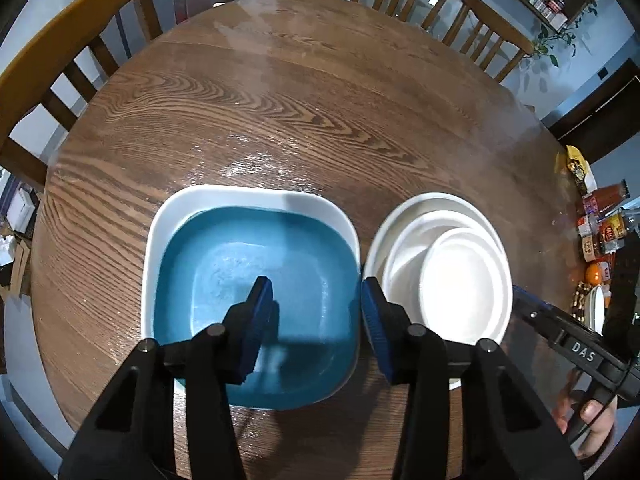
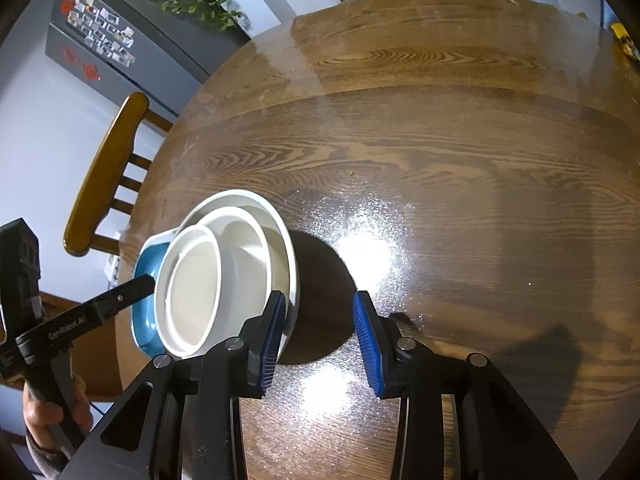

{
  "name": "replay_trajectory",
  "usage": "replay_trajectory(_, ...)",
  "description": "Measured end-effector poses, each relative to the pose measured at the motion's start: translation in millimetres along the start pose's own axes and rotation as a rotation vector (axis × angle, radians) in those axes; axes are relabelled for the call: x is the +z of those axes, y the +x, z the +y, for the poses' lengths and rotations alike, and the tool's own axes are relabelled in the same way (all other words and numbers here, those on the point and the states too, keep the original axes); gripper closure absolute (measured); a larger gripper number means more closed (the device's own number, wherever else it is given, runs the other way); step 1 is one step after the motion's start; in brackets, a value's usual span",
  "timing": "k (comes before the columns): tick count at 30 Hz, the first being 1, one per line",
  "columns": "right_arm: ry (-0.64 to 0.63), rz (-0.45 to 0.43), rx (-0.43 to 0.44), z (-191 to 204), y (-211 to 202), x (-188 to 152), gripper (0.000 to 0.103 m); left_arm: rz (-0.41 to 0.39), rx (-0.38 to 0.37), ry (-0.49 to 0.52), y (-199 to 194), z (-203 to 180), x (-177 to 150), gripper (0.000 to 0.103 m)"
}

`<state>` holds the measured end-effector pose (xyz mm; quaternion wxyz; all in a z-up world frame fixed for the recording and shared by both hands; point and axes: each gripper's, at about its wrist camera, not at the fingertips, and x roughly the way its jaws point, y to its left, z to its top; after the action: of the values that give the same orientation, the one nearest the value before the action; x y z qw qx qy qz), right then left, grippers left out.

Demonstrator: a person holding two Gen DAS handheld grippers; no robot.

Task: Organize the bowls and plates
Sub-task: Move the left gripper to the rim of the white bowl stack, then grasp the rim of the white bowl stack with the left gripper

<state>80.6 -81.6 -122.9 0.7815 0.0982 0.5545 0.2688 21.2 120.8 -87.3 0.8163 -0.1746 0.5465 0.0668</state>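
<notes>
Fingers of the left gripper (image 1: pixel 316 322) straddle the right rim of the blue square plate (image 1: pixel 256 304): one pad inside, one outside; whether they press it I cannot tell. That plate sits in a white square dish (image 1: pixel 176 216). Just beside it stands a stack of white round bowls (image 1: pixel 440 264). The right gripper (image 2: pixel 319 340) straddles the stack's outer rim (image 2: pixel 292 276), one finger (image 2: pixel 274 340) against it, the other clear. All rest on a round wooden table (image 1: pixel 300 100) ringed by chairs (image 1: pixel 72 40).
</notes>
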Motion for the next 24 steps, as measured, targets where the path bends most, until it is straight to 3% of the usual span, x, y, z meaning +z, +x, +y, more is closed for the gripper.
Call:
replay_trajectory(11, -0.004, 0.012, 0.002, 0.5, 4.8, 1.8, 0.065, 0.032, 0.07, 0.068, 16.9, -17.2, -3.1, 0.061)
replay_trajectory(13, -0.012, 0.018, -0.003, 1.8, 7.4, 3.1, 0.066, 0.047, 0.057, 0.074, 21.7, -18.4, -2.5, 0.076)
replay_trajectory(16, -0.02, 0.02, 0.004, 4.1, 9.1, 3.8, 0.071, 0.039, 0.059, 0.098, 22.4, -25.0, -2.9, 0.087)
replay_trajectory(20, -0.026, 0.022, 0.014, 3.8, 10.3, 4.7, 0.072, 0.032, 0.054, 0.107, 24.8, -26.5, -1.8, 0.097)
replay_trajectory(24, -0.031, 0.018, 0.036, 4.5, 9.9, 3.7, 0.086, 0.002, 0.082, 0.133, 23.6, -35.7, -3.3, 0.101)
